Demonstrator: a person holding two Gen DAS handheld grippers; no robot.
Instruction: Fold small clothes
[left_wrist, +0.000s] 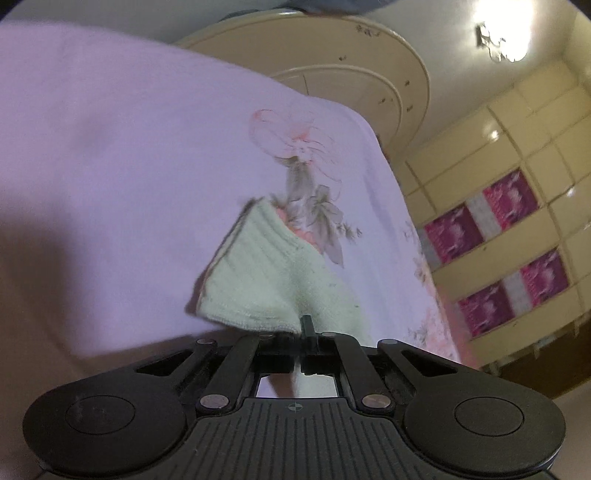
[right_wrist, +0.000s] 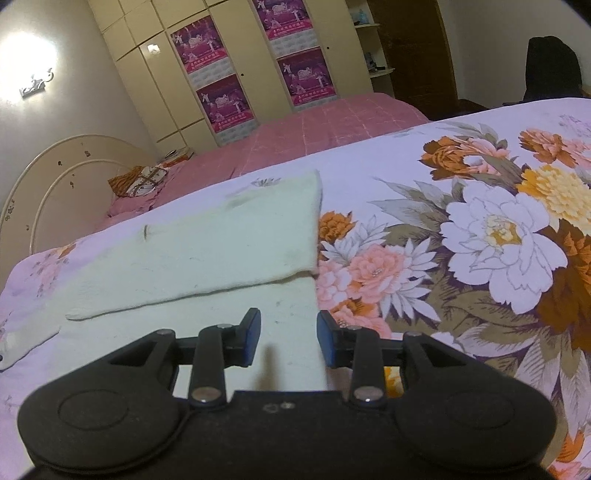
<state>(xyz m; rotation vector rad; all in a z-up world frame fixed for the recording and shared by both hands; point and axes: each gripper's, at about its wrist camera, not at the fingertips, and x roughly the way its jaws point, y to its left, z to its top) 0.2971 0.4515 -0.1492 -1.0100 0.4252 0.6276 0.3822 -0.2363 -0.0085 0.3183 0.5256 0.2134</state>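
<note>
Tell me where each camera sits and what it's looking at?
Left wrist: on the left gripper, facing the pale green cloth it pinches, headboard beyond.
Right wrist: on the right gripper, open over that cloth, facing the wardrobe.
Shared: cloth, flowered bedsheet, wardrobe, headboard.

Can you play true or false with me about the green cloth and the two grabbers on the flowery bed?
1. The pale green cloth lies on a flowery bedsheet. True.
2. The right gripper is squeezed tight shut. False: its jaws stand apart over the cloth.
3. The left gripper is shut at the cloth's edge. True.
4. The cupboard doors have blue posters. False: the posters are pink-purple.
5. The cloth is rolled into a ball. False: it lies flat, partly folded over.
</note>
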